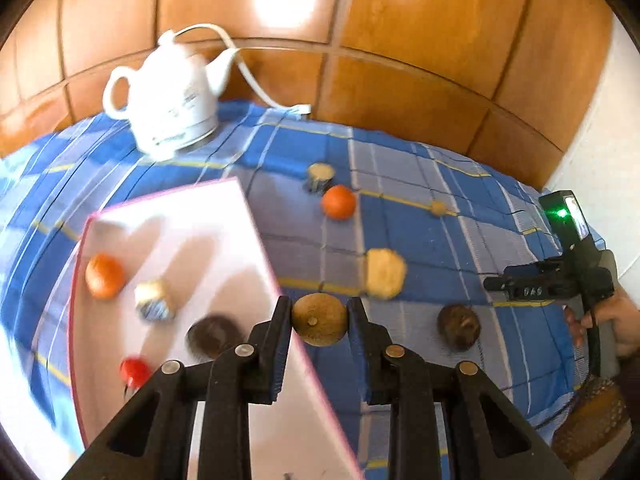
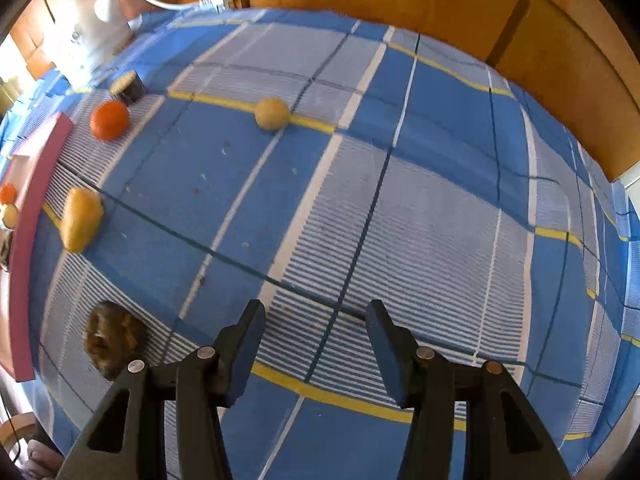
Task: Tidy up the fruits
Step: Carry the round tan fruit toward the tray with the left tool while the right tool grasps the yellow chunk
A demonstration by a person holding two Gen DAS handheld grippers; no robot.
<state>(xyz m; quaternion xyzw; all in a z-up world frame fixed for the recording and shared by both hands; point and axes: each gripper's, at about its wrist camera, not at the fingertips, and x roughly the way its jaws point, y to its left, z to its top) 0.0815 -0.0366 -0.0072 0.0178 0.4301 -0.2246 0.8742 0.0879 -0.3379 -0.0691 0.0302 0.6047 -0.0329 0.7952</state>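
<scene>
- Left wrist view: your left gripper (image 1: 319, 322) is clamped on a round brown fruit (image 1: 319, 320), held over the right edge of the pink-rimmed tray (image 1: 168, 216).
- Tray already holds an orange (image 1: 105, 275), a wrapped cupcake-like piece (image 1: 154, 300), a dark fruit (image 1: 214, 336) and a red one (image 1: 135, 371) — all blurred.
- On the blue plaid cloth (image 2: 440, 220): second orange (image 2: 109, 120), yellow fruit (image 2: 81, 220), small tan ball (image 2: 272, 114), dark brown fruit (image 2: 116, 338).
- Right wrist view: your right gripper (image 2: 316, 344) has its fingers apart, nothing between them, just right of that dark brown fruit.
- White kettle (image 1: 168, 96) sits at the far edge.
</scene>
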